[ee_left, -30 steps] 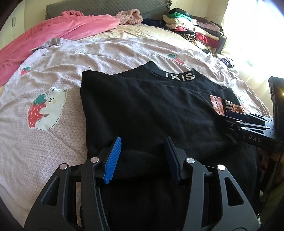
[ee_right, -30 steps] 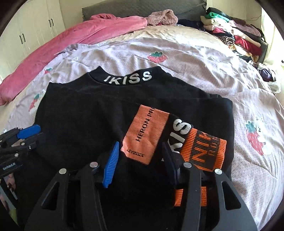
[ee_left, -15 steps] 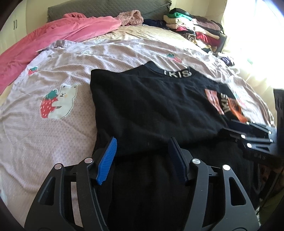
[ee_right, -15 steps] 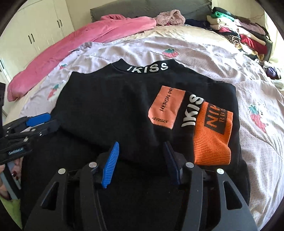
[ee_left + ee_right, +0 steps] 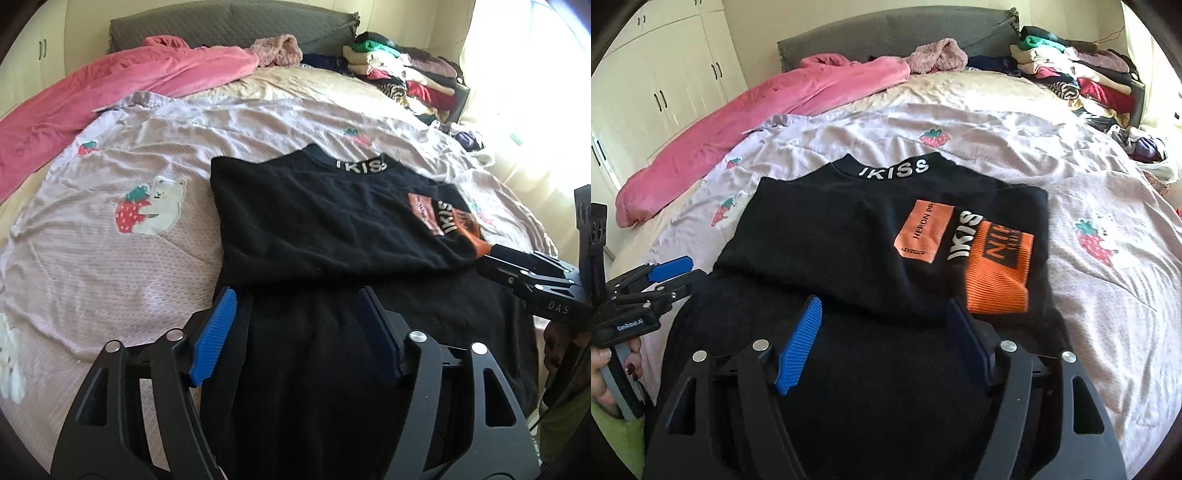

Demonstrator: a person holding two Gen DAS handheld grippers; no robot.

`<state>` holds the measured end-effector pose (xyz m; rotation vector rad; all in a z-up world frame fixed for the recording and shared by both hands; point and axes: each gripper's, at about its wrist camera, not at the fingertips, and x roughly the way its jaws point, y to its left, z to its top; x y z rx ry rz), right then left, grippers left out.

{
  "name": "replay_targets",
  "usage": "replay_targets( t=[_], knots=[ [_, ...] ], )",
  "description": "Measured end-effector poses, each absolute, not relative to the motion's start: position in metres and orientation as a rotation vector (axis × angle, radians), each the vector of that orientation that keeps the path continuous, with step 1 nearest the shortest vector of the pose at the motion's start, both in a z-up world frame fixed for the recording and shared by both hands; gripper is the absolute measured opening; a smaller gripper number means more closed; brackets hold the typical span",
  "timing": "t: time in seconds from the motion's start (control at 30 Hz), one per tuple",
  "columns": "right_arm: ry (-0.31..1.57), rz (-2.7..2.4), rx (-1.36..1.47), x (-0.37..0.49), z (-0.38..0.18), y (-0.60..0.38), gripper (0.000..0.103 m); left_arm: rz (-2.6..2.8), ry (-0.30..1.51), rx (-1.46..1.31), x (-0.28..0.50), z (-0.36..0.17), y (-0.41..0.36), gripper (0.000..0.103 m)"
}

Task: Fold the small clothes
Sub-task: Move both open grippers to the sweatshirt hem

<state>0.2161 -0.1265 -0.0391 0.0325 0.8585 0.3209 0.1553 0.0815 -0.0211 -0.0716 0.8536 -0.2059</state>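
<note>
both grippers pulled back, opening, black sweater [image 5: 849,236] folded beyond fingers [image 5: 798,347]

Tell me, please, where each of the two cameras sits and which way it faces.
Left wrist: on the left gripper, looking down along its opening jaws, nothing between them, across the black top to the headboard; the right gripper shows at the right edge.
Right wrist: on the right gripper, jaws also opening, clear of the cloth, facing likewise; the left gripper and a hand show at left.
Shared: the top, pink blanket and clothes pile.
</note>
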Motion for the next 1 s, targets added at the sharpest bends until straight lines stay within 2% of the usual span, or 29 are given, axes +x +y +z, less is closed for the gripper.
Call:
replay_targets(
  t=[0.1, 0.33, 0.4, 0.43, 0.5, 1.0],
  knots=[
    [0.837, 0.312, 0.036, 0.208, -0.031, -0.129, 0.077, -0.202, 0.834, -0.072, 0.149, -0.012, 0.082, 0.071],
    [0.796, 0.308, 0.025, 0.192, -0.016, -0.132, 0.078, -0.18, 0.798, -0.066, 0.137, 0.004, 0.087, 0.092],
    [0.782, 0.305, 0.026, 0.188, -0.011, -0.134, 0.079, -0.175, 0.785, -0.066, 0.134, 0.009, 0.089, 0.093],
    [0.778, 0.302, 0.028, 0.186, -0.01, -0.135, 0.085, -0.171, 0.781, -0.063, 0.132, 0.011, 0.089, 0.093],
    [0.756, 0.289, 0.034, 0.181, -0.005, -0.139, 0.089, -0.162, 0.773, -0.055, 0.129, 0.014, 0.091, 0.093],
    [0.719, 0.26, 0.035, 0.145, 0.013, -0.162, 0.089, -0.088, 0.778, -0.009, 0.105, 0.015, 0.105, 0.093]
  ],
)
